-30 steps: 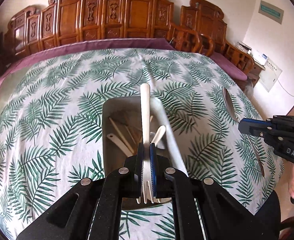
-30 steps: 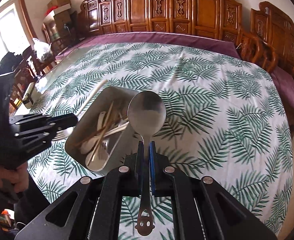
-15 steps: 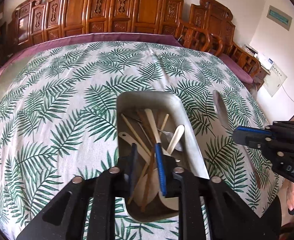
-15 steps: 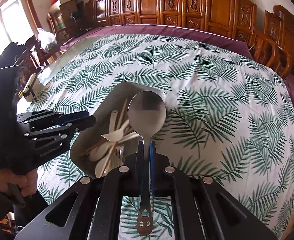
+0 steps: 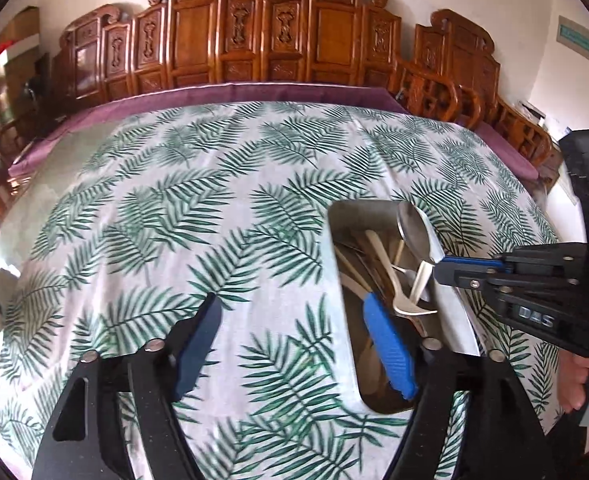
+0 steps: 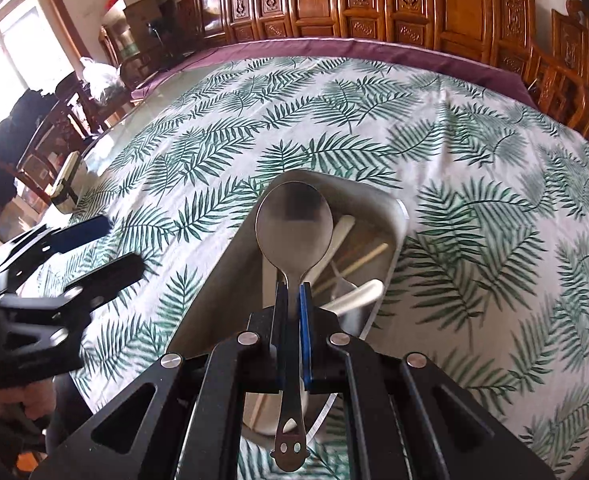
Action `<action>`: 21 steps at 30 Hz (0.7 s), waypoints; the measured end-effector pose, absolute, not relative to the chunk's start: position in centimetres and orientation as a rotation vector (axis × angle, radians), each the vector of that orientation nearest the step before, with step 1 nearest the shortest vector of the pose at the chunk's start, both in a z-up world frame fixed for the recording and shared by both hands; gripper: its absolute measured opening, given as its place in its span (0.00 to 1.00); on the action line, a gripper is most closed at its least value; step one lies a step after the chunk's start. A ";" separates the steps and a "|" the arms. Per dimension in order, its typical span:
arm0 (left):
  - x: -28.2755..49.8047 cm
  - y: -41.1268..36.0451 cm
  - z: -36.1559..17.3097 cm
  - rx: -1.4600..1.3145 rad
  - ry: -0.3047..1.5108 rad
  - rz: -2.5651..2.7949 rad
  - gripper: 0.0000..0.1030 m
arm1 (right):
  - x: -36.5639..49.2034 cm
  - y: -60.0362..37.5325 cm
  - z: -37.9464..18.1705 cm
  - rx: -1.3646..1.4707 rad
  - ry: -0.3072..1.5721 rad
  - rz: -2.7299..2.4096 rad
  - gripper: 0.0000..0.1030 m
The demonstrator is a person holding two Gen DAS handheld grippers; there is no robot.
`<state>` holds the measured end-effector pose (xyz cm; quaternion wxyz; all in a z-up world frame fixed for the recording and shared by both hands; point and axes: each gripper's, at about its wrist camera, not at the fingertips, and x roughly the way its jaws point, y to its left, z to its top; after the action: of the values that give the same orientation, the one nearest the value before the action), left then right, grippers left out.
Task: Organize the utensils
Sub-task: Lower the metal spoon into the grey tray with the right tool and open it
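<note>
The spoon (image 6: 293, 227) was clamped by its neck in the right gripper (image 6: 293, 300), bowl hanging just over the tray (image 6: 230, 276), handle end poking back between the fingers. Down in the tray lay a jumble: a pale fork (image 5: 404, 300), white spoons, wooden chopsticks (image 6: 364, 260). The tray sat on the leaf-print tabletop (image 5: 214, 208). And the left gripper (image 5: 294, 340) was spreading, fingers wide and opening with nothing between them, its right finger (image 5: 388, 346) over the tray's near end. Carved wooden chairs (image 5: 270, 32) lined the far side.
</note>
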<state>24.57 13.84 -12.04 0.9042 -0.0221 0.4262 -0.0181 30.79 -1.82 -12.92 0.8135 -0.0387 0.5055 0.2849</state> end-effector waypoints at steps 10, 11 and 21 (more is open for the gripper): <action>23.0 15.9 -10.5 -0.023 0.843 0.004 0.81 | 32.4 0.6 -14.6 -0.101 1.089 0.567 0.07; 22.9 16.0 -10.5 -0.026 0.838 0.008 0.81 | 32.5 0.7 -14.7 -0.104 1.090 0.560 0.07; 21.6 16.2 -9.6 -0.035 0.809 0.030 0.81 | 32.8 0.2 -14.4 -0.091 1.067 0.533 0.09</action>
<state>21.60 16.25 -9.56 0.9190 -0.0170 0.3937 0.0144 32.83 0.19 -14.44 0.8264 -0.0429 0.5024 0.2507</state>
